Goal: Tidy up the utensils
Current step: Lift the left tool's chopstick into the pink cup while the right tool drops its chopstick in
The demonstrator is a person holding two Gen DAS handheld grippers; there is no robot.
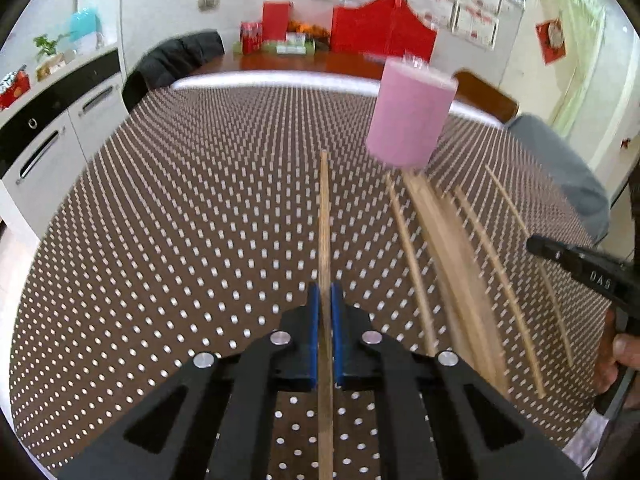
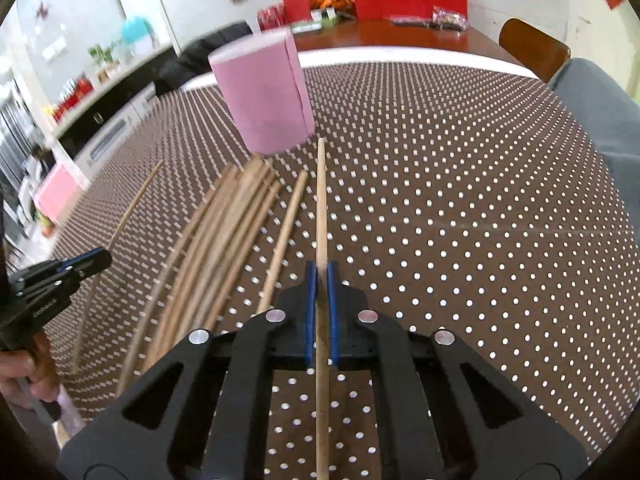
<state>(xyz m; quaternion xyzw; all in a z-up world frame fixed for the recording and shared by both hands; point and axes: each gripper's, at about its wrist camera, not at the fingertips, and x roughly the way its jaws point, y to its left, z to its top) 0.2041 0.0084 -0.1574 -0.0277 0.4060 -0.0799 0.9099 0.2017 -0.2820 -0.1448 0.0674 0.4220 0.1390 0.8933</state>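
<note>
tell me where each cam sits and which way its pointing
Left wrist: sits on the left claw, looking forward along a held chopstick toward the pink holder; the right claw and a hand show at right.
Right wrist: sits on the right claw, facing along its own chopstick at the pink holder; the left claw shows at left.
Shared: the holder, the loose chopsticks and the dotted tablecloth.

Tablecloth [image 2: 460, 200]: brown, white-dotted
Wooden chair [image 2: 534, 46]: behind table
Cabinet [image 1: 48, 136]: white, left
Red boxes [image 1: 276, 20]: far table
</note>
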